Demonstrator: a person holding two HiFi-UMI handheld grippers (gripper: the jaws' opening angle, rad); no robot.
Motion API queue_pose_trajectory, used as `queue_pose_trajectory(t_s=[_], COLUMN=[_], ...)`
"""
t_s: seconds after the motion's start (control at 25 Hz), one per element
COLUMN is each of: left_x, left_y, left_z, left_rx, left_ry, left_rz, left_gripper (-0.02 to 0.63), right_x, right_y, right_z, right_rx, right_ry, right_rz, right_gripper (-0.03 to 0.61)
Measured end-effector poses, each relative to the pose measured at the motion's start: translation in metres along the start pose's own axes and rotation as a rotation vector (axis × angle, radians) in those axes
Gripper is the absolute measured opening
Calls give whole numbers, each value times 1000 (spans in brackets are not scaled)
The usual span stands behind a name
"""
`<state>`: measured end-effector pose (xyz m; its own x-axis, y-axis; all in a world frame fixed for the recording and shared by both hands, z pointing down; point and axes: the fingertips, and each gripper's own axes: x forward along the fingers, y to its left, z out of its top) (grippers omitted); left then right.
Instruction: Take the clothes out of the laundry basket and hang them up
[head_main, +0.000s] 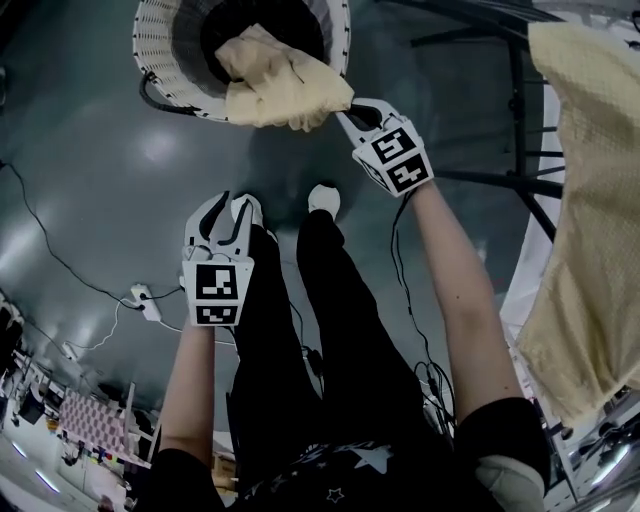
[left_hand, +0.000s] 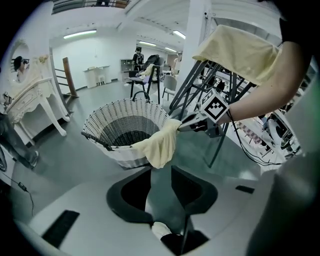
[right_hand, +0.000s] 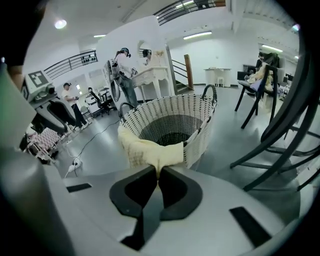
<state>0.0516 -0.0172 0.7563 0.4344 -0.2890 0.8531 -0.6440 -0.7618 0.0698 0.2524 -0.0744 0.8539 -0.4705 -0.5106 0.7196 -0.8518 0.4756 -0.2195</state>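
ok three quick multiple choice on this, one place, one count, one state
1. The cloth in the right gripper lies: A over the basket rim; B on the floor; C on a chair.
2. Pale yellow cloths in the head view: A one; B two; C four.
3. The left gripper is: A shut on cloth; B shut on a handle; C open, empty.
A, it drapes over the rim; B, one at the basket, a hung cloth on the rack; C, nothing between its spread jaws.

Yellow cloth (head_main: 280, 85) — over wicker basket (head_main: 160, 50)
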Motion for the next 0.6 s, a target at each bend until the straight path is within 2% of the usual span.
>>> queue_pose_trajectory(t_s=[0.2,0.6], left_x=[-12,-31], left_y=[-12,-45], left_z=[10,15], left_rx=[6,-7], left_ry=[0,-14], left_rz=[-18,-51], left_gripper=[144,146], right_x=[-42,-102], right_y=[22,81], right_z=[17,88], right_rx=[-14,-53], right_ry=[4,-21], right_rz=[45,162], right_gripper=[17,17])
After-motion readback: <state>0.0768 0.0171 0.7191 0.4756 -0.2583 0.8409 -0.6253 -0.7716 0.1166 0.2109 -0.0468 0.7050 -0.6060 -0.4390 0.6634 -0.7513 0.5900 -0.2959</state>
